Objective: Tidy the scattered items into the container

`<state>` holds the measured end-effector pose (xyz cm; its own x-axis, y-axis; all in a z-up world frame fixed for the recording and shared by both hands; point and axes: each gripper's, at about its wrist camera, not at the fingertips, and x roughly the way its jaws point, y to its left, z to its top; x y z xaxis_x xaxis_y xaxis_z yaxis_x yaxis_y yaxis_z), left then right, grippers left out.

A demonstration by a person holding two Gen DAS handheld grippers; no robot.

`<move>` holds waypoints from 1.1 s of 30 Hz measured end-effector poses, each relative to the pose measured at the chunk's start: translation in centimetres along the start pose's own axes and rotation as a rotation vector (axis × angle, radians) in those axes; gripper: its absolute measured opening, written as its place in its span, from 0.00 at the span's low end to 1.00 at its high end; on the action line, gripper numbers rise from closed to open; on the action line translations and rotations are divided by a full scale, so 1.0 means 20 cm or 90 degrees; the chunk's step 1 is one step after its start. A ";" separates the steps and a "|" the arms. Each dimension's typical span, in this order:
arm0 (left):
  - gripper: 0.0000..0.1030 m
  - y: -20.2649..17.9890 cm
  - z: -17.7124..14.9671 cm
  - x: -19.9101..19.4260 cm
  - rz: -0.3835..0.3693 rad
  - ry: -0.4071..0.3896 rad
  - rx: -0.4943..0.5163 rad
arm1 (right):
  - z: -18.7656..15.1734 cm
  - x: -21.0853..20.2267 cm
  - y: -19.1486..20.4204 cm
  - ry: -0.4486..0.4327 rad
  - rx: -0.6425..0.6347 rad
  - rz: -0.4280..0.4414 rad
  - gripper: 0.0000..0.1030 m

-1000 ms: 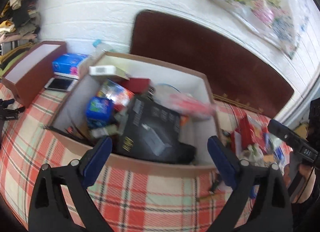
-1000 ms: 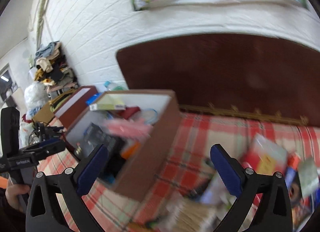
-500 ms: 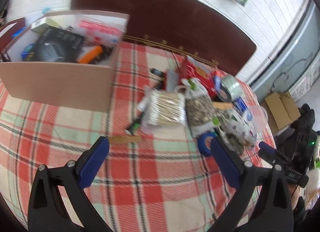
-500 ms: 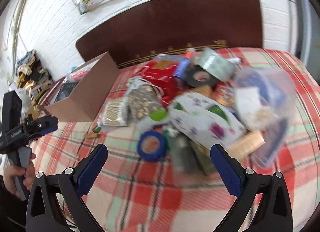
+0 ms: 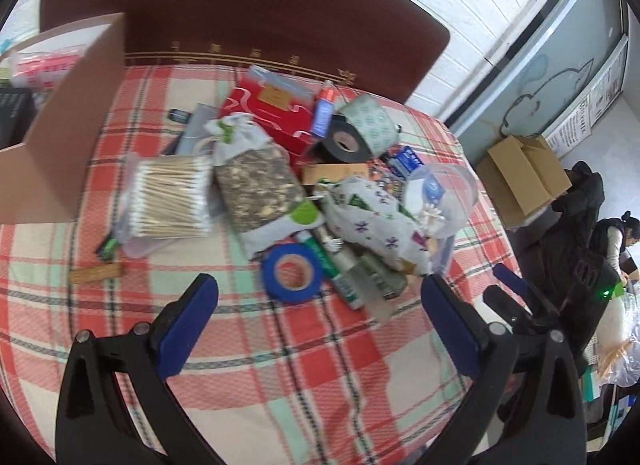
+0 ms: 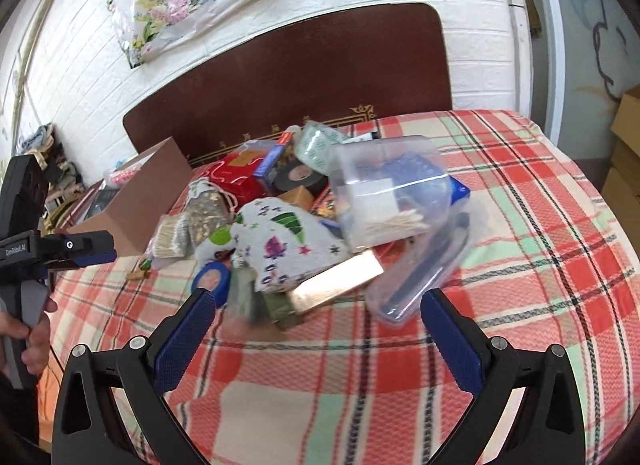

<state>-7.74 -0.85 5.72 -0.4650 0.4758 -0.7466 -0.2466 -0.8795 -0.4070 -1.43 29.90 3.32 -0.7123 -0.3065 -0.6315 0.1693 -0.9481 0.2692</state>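
Note:
A pile of loose items lies on the plaid bedspread (image 5: 320, 365). In it are a blue tape roll (image 5: 292, 271), a pack of cotton swabs (image 5: 172, 197), a printed cloth pouch (image 5: 372, 221), a red box (image 5: 272, 117), a black tape roll (image 5: 346, 143) and a clear plastic tub (image 6: 392, 193). The brown cardboard box (image 5: 68, 137) stands at the left, partly filled. My left gripper (image 5: 318, 291) hangs open just short of the blue tape roll. My right gripper (image 6: 316, 301) is open before a flat gold box (image 6: 340, 277), with nothing between its fingers.
A dark wooden headboard (image 5: 240, 13) and a white brick wall close off the back. The bed's right edge drops to a floor with a cardboard carton (image 5: 524, 181) and a person (image 5: 616, 241) beyond. A small wooden piece (image 5: 96, 273) lies apart at the left.
Both views have swung right, from the cardboard box to the pile of items, and have come closer and lower to it. Both grippers have stayed open and empty.

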 end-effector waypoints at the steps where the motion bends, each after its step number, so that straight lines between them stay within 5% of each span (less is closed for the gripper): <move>1: 0.99 -0.03 0.02 0.03 -0.009 0.009 -0.002 | 0.01 0.00 -0.03 -0.004 -0.001 -0.002 1.00; 8: 0.99 -0.30 0.32 0.29 -0.091 0.118 -0.013 | 0.18 0.09 -0.19 -0.015 -0.040 -0.001 1.00; 13: 0.99 -0.50 0.52 0.53 -0.100 0.234 -0.042 | 0.27 0.21 -0.19 -0.012 -0.076 0.006 1.00; 20: 0.99 -0.74 0.67 0.89 -0.034 0.359 -0.065 | 0.29 0.33 -0.17 -0.016 -0.125 0.028 1.00; 26: 0.99 -0.83 0.69 1.09 0.020 0.414 -0.042 | 0.27 0.37 -0.20 -0.013 -0.138 0.042 1.00; 33: 1.00 -0.81 0.72 1.20 0.023 0.463 -0.085 | 0.25 0.41 -0.22 -0.018 -0.156 0.051 1.00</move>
<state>-27.15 24.72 2.02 0.2211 0.3700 -0.9023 -0.1153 -0.9088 -0.4009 -11.41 31.96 0.52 -0.7075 -0.3828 -0.5940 0.3843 -0.9138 0.1311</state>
